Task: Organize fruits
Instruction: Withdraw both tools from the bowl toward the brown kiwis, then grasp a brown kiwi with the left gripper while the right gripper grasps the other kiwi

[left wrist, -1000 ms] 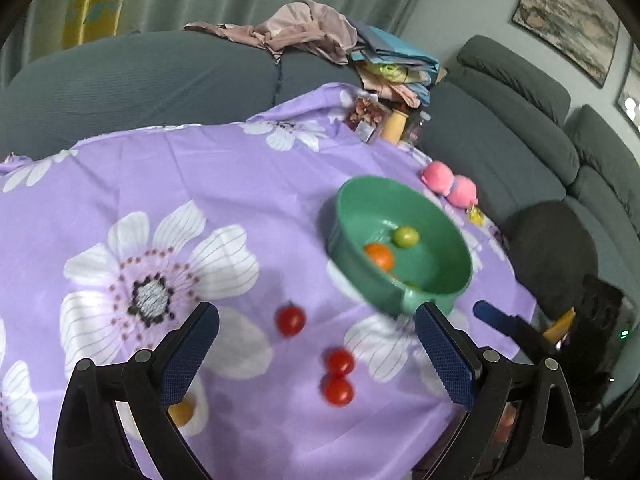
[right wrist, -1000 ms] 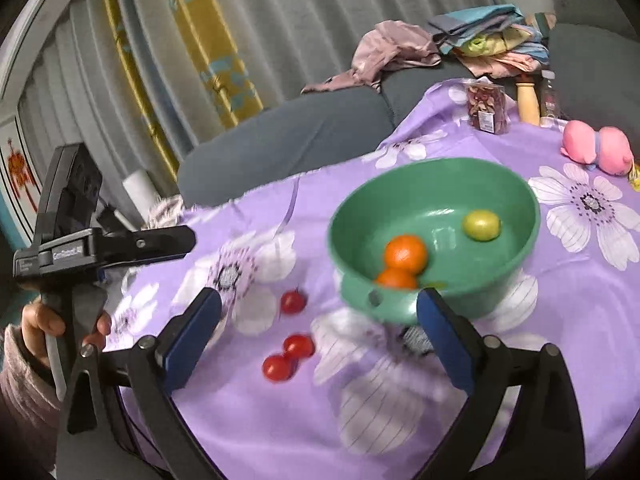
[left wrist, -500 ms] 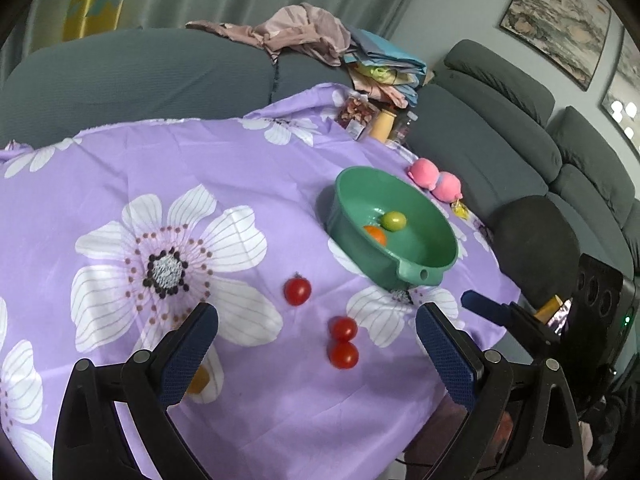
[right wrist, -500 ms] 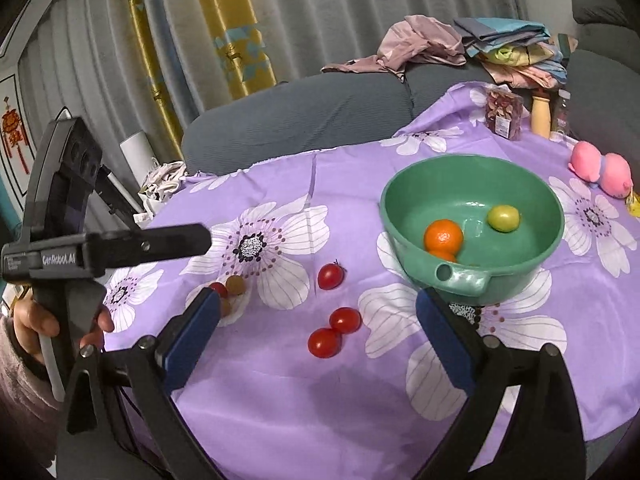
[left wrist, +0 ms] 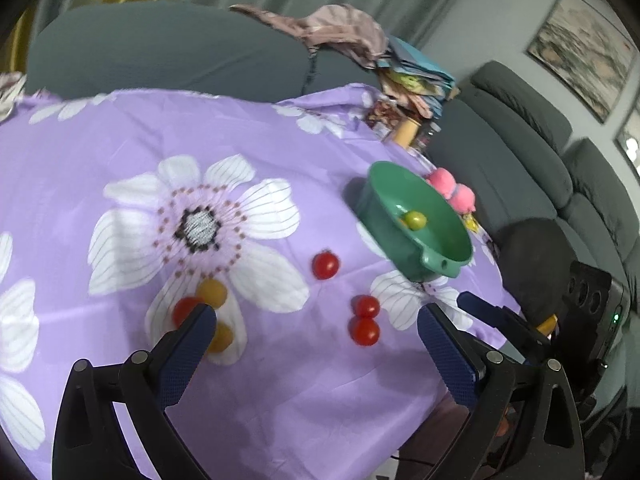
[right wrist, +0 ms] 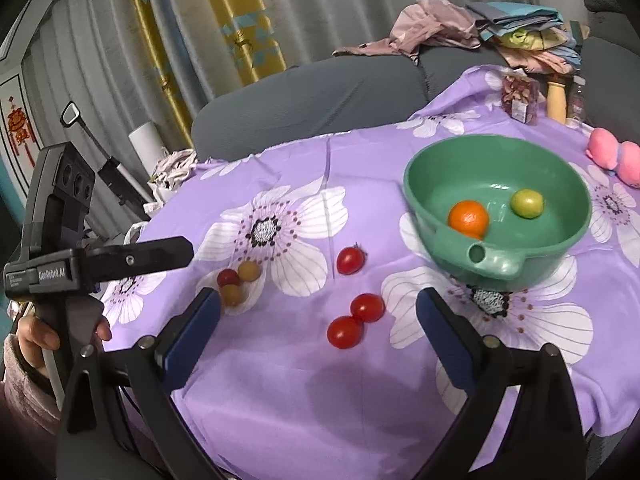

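Small, smooth, thin-skinned and likely to roll or burst: best pinched gently across the middle, as with the paired red tomatoes (right wrist: 355, 319) at six o'clock from the green bowl (right wrist: 496, 268) on the purple cloth (right wrist: 280, 380). Both empty and spread wide, right gripper (right wrist: 318, 322) hovering above that pair, left gripper (left wrist: 316, 340) poised near the yellow-and-red cluster (left wrist: 204, 312).

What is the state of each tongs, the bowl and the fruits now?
left tongs: open, empty
right tongs: open, empty
green bowl: upright, holds two fruits
orange: in bowl
green fruit: in bowl
red tomato pair: touching, on cloth
single red tomato: on cloth
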